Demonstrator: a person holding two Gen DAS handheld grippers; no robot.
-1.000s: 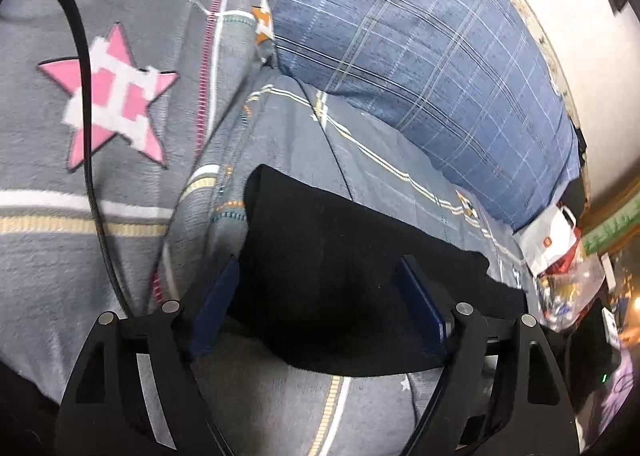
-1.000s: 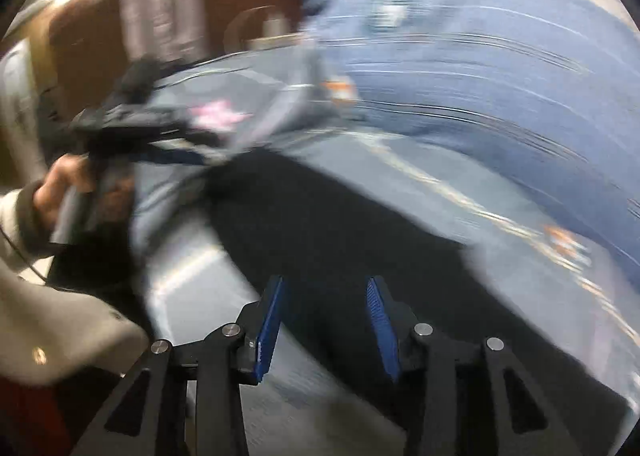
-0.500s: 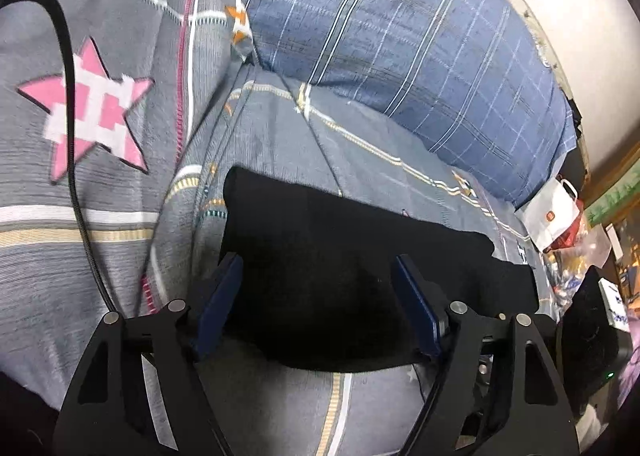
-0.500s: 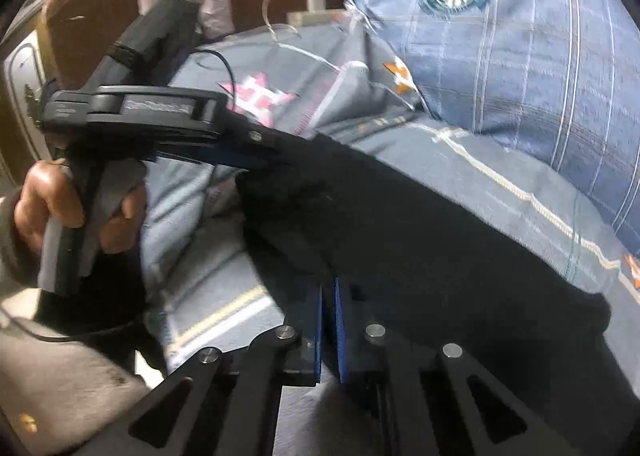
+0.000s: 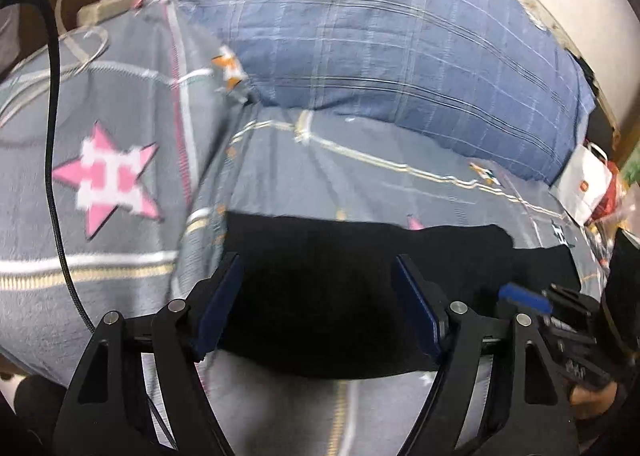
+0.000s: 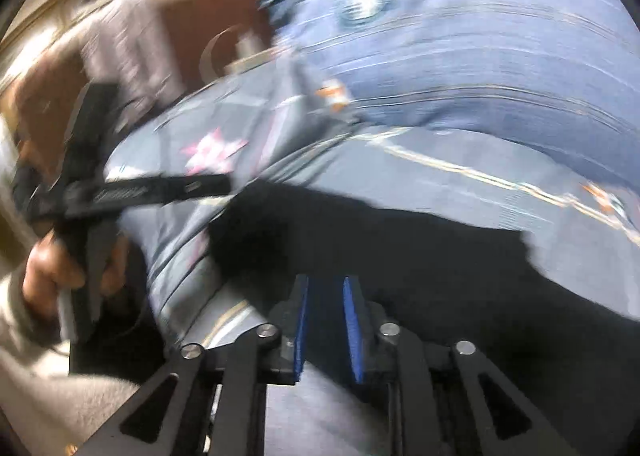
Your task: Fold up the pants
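Right gripper (image 6: 325, 320) jaws reopened slightly over black pants (image 5: 320, 288), left gripper (image 5: 318, 304) jaws wide apart

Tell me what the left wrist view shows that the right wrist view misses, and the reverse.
Only the left wrist view shows the white bag at the bed's far end and the black cable.

Only the right wrist view shows the hand holding the left gripper, seen from outside.

Both show the black pants, the blue pillow and the pink star on the grey bedsheet.
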